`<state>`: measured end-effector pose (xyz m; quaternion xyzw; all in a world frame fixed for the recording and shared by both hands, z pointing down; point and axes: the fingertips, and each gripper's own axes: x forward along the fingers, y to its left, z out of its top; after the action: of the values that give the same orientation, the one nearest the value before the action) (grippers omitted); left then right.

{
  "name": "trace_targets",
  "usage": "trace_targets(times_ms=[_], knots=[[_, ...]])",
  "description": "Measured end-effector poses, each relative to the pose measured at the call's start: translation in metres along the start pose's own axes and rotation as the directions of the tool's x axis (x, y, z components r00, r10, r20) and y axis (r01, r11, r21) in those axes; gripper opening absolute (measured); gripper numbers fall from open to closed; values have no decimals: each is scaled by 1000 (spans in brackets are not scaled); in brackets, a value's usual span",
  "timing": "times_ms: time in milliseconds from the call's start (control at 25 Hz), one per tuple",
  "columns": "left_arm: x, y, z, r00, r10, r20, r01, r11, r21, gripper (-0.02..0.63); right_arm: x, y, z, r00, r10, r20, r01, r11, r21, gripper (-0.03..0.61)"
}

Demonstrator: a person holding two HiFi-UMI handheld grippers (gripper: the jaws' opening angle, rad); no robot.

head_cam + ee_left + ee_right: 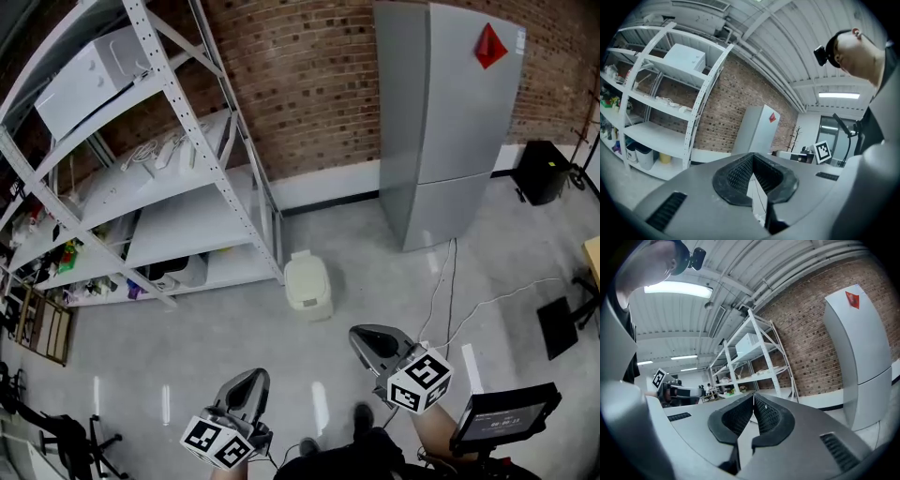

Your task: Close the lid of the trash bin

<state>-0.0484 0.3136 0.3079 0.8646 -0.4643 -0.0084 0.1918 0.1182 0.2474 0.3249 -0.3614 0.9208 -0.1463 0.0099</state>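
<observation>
I hold my left gripper point(251, 377) low at the bottom of the head view. Its 2 jaws are pressed together at the tips with nothing between them, as its own view shows. My right gripper point(367, 336) sits near it on the right and a little farther forward, with its 2 jaws likewise closed on nothing. Both are well apart from the trash bin point(307, 284). The bin stands on the grey floor point(187, 356) ahead of me, just beside the front corner post of the white shelving rack point(187, 141). It is left of the grey refrigerator point(450, 122), which stands against the brick wall point(309, 75). The lid point(306, 270) looks to lie flat on top of the bin. A thin cable point(451, 281) runs over the floor from the refrigerator's foot toward me.
</observation>
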Motion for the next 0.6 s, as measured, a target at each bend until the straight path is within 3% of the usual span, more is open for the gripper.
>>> trace_targets(times_ms=[160, 400, 600], knots=[[-25, -14, -11, 999, -36, -3, 36, 999, -7, -2, -15, 28, -4, 1000, -12, 6, 12, 1000, -14, 8], [-93, -9, -12, 995, -50, 89, 54, 998, -40, -2, -31, 88, 2, 998, -57, 11, 57, 998, -36, 9], [-176, 9, -34, 989, -57, 134, 59, 998, -13, -2, -51, 156, -34, 990, -142, -12, 141, 989, -40, 9]])
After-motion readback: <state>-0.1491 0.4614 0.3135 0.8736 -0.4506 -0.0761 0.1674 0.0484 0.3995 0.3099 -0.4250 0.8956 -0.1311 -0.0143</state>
